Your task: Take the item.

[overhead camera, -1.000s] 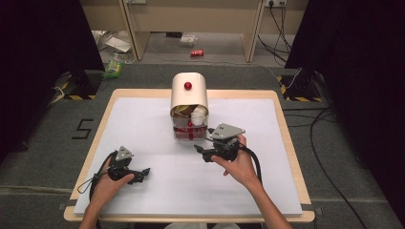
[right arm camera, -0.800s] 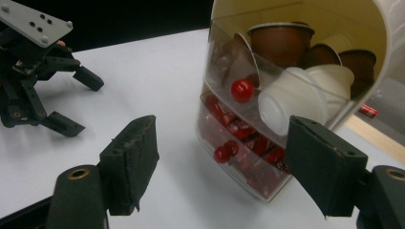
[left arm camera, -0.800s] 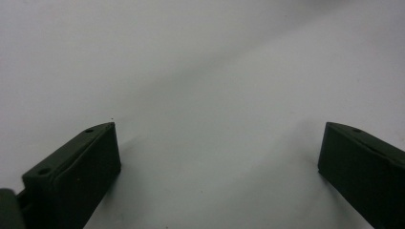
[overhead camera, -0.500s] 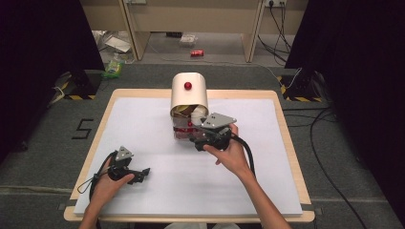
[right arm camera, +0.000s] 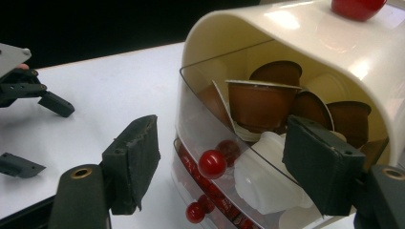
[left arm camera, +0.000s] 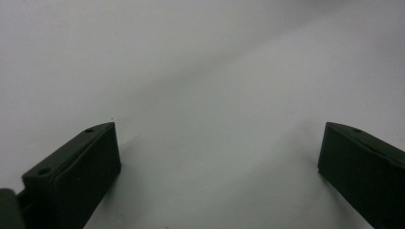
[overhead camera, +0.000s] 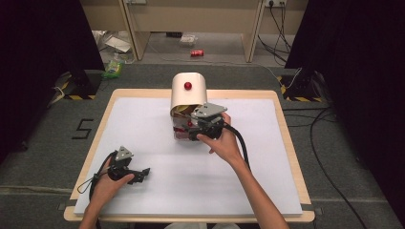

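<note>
Right tool (overhead camera: 193,130) now against capsule drawer (right arm camera: 267,157).

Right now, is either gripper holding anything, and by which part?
Nothing is held. The left gripper is open over the bare white table; the right gripper is open at the capsule dispenser, its jaws unclosed.

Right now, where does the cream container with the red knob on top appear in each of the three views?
High view: the cream container stands at the table's far middle, and the right gripper is at its open front.
Left gripper view: white table surface between open jaws; no container here.
Right gripper view: it takes the right half, brown capsules inside.
Shared landmark: the red knob on top.
</note>
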Motion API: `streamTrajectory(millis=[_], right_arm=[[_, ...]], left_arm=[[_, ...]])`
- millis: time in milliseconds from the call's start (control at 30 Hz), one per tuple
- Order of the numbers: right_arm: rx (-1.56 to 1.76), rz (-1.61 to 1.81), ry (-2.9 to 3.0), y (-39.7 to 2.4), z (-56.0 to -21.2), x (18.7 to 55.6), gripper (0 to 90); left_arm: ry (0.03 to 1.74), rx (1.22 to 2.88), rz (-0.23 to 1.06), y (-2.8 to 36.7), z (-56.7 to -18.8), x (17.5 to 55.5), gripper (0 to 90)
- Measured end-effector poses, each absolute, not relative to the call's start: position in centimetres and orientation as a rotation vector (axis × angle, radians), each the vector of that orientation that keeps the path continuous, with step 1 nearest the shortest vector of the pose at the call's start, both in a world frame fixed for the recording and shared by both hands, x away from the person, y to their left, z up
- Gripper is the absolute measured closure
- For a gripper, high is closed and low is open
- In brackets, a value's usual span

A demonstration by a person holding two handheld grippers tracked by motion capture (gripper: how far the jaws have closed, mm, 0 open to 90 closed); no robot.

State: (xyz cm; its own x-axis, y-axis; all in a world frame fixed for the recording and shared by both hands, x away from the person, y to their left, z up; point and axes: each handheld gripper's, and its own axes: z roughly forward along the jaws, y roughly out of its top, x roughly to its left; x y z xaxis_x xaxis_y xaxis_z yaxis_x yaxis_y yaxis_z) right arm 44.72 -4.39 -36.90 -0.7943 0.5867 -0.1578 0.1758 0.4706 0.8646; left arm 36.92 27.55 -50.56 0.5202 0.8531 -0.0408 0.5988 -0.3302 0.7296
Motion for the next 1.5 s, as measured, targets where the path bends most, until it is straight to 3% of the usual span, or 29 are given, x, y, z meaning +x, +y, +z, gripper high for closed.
streamTrajectory(millis=[633,1500], right_arm=[[0.600,1.212,2.357,-4.4,-37.0,44.8,27.8],[0.498,1.203,2.363,-5.1,-37.7,40.6,26.4]], left_arm=[[1.178,2.055,0.462,27.5,-50.6,36.9,0.1],[1.178,2.054,0.461,27.5,-50.6,36.9,0.1]])
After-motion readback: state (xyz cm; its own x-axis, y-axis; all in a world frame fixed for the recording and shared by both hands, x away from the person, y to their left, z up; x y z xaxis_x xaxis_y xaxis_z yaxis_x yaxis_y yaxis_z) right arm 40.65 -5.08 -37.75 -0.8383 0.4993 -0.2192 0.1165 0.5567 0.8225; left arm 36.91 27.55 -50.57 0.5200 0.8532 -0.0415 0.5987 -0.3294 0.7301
